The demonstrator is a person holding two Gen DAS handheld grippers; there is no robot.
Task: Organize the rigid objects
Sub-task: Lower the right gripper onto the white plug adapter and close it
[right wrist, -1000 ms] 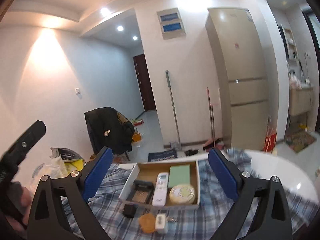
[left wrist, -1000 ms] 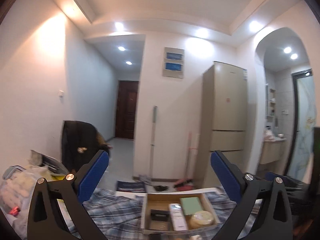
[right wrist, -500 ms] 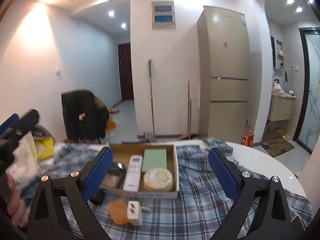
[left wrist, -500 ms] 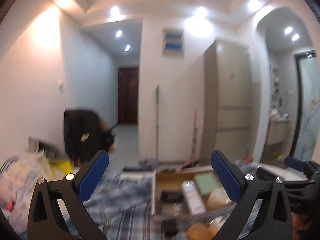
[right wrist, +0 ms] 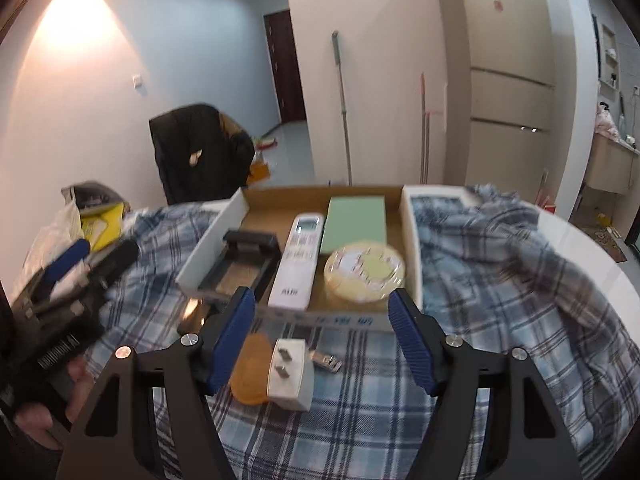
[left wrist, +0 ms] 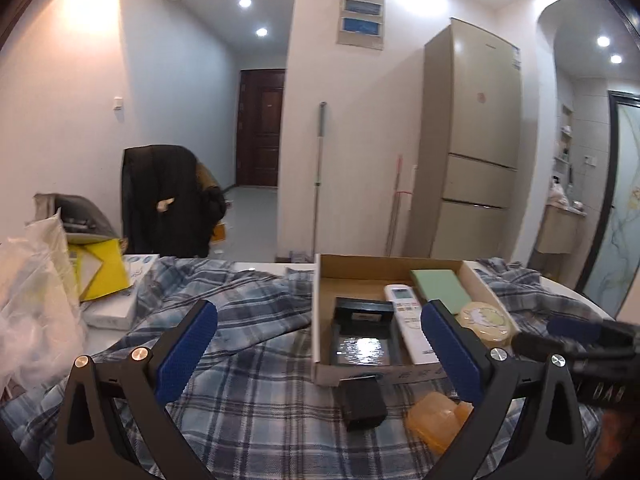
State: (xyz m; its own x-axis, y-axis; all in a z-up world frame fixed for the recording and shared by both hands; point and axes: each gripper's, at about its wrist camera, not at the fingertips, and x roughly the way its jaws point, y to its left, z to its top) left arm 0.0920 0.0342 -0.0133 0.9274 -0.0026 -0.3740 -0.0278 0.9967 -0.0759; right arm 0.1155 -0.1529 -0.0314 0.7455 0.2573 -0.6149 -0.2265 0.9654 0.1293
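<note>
The cardboard box (right wrist: 410,240) sits on a table under a blue plaid cloth (right wrist: 500,280) and holds a white remote (right wrist: 298,260), a green pad (right wrist: 356,220), a round yellow tin (right wrist: 364,272) and a black frame (right wrist: 244,260). Just in front of the box lie a white plug adapter (right wrist: 290,376), an orange case (right wrist: 248,372) beside it, a small metal piece that may be a nail clipper (right wrist: 326,360), and a black block (left wrist: 362,402). The right gripper (right wrist: 322,338) has just been closing; its jaws stand apart above the adapter, not pressing it. The left gripper (left wrist: 318,346) hangs with jaws wide apart and empty.
</note>
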